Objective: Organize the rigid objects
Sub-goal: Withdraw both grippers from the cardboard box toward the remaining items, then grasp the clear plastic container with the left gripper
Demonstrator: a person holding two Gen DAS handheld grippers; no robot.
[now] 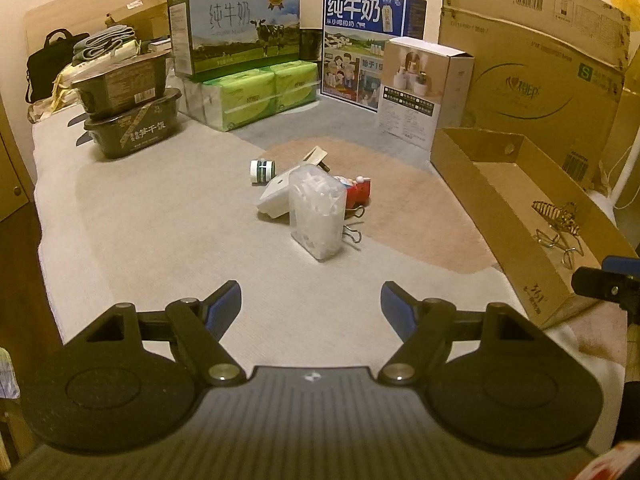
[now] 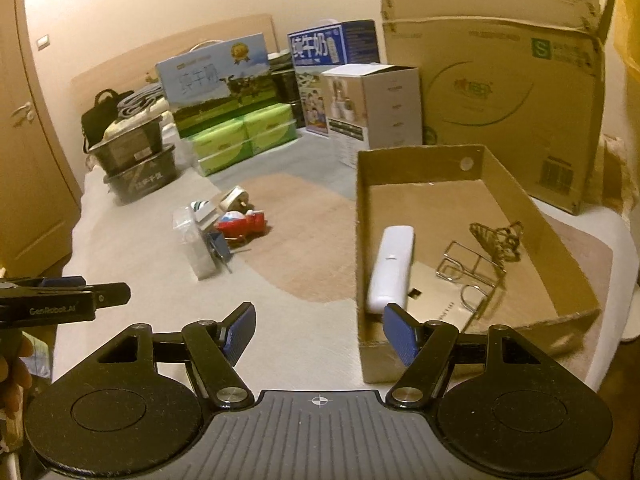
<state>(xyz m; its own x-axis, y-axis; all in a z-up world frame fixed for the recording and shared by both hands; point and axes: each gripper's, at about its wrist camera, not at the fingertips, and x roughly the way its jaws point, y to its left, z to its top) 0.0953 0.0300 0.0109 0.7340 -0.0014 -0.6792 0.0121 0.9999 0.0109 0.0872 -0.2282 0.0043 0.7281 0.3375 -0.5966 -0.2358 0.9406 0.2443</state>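
Both the left gripper (image 1: 311,300) and right gripper (image 2: 319,326) gape empty; the clear tub (image 1: 318,211) crowds its pile and could topple when grabbed.

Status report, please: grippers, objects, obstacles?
Left gripper and right gripper open, empty. Small objects pile on bed; cardboard tray partly filled. Nothing in the way.

Clear plastic tub (image 1: 318,216), white adapter (image 1: 274,196), red toy (image 1: 358,192) clustered mid-bed; white remote (image 2: 391,270) inside cardboard tray (image 2: 362,216).
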